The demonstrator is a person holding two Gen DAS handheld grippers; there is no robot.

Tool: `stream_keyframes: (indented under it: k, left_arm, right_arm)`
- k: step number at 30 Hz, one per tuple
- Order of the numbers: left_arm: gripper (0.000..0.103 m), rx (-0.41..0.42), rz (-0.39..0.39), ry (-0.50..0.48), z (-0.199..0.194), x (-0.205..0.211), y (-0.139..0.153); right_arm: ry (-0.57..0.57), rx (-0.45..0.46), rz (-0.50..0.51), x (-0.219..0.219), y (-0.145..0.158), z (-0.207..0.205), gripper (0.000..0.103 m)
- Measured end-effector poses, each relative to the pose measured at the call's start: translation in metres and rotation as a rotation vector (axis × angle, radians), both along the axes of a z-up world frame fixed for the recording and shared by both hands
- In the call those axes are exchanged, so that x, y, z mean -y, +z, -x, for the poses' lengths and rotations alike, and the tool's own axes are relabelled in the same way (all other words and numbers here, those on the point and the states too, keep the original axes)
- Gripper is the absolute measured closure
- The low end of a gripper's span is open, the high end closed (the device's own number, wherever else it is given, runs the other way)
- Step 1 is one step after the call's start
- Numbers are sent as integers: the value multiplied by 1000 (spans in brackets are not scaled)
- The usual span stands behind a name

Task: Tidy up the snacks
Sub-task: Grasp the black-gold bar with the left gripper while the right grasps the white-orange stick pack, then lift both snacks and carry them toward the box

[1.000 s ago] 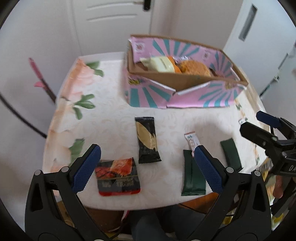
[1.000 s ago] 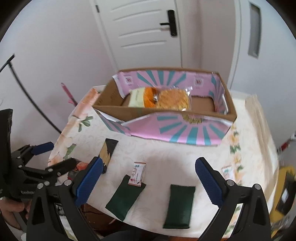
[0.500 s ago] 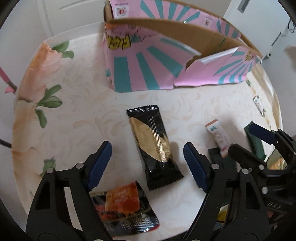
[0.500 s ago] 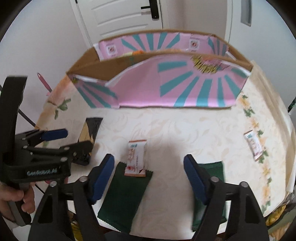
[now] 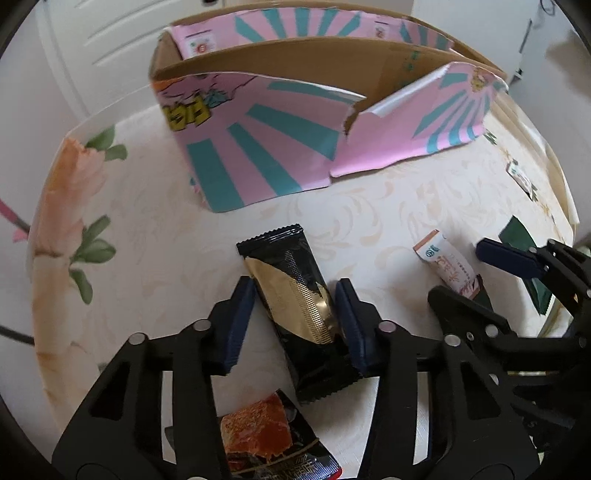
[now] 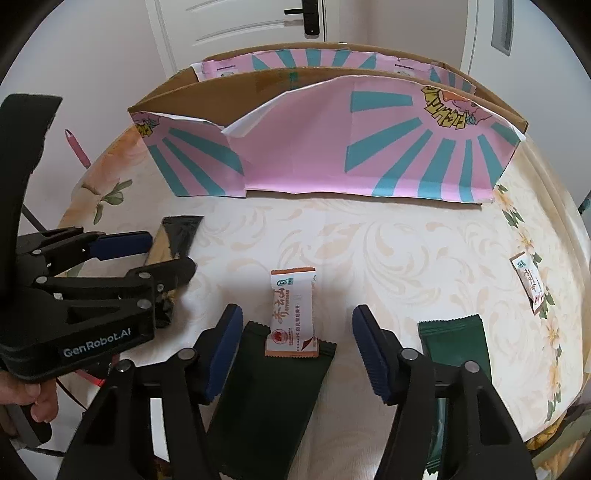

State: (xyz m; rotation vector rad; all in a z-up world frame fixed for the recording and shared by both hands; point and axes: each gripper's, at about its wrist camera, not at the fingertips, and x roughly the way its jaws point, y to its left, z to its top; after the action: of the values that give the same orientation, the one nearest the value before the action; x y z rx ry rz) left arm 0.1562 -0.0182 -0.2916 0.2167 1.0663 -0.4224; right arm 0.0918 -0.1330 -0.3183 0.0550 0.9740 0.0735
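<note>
1. Both tongs are narrowing onto snacks on the table. The left gripper (image 5: 293, 317) is closing astride a black-and-gold packet (image 5: 299, 306), its blue pads (image 5: 236, 325) just beside the wrapper's edges; I cannot tell whether they press yet. The right gripper (image 6: 297, 347) is closing too, with a dark green packet (image 6: 269, 398) and a small orange-and-white sachet (image 6: 293, 314) lying on its top end between the jaws, both pads still apart from them.
2. Only the left wrist view shows a red and black packet (image 5: 266, 443) at bottom centre, under the gripper.
3. Only the right wrist view shows a hand (image 6: 26, 398) at lower left gripping the left tool's handle, and a door handle (image 6: 306, 16) at top centre.
4. A second green packet (image 6: 458, 347) lies at lower right, and a second sachet (image 6: 530, 280) near the table's right edge.
5. A pink box with teal rays (image 6: 332, 147) stands across the upper half of both views, open-topped; its inside is hidden.
6. The tablecloth (image 6: 388, 251) is cream with pale swirls and flowers at the edges. White doors and walls stand behind.
7. White lettering on the left tool reads "GenRobot.AI". Yellow cartoon lettering on the box and red characters on the sachet are unclear.
</note>
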Motion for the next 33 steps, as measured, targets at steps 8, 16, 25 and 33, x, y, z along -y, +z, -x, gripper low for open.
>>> stream_keyframes:
  k: [8, 16, 25, 33]
  left_arm:
    - [68, -2, 13, -1, -1, -1, 0]
    - [69, 10, 33, 12, 2, -12, 8]
    - [70, 31, 47, 40, 9, -14, 29]
    - [70, 80, 53, 91, 23, -3, 72]
  right_arm:
    - [5, 10, 35, -6, -3, -7, 70]
    - [-21, 29, 70, -13, -8, -11, 82]
    - [-11, 59, 49, -2, 7, -6, 82]
    - [20, 113, 19, 16, 40, 3, 82]
